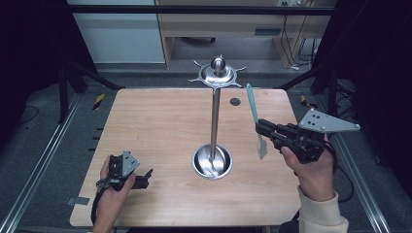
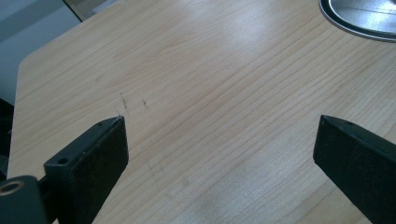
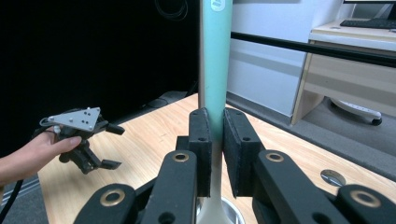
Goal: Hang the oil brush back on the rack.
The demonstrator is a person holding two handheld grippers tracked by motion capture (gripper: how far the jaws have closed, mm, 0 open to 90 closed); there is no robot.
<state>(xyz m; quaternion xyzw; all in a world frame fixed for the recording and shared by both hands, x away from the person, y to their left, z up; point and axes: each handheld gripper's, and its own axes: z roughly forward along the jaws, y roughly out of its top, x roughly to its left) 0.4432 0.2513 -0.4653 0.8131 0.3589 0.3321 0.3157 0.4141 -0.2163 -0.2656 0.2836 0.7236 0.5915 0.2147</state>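
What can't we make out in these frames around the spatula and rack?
- Spatula blade: right gripper view, hidden below the right gripper's fingers; handle end cut off by the top edge.
- Rack hooks: high view, too small to tell their shape.
- Rack base: left gripper view, cut off by the top edge.

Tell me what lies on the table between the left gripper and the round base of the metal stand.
Nothing: in the high view, bare wood of the table separates the left gripper from the stand's base. The left gripper view agrees.
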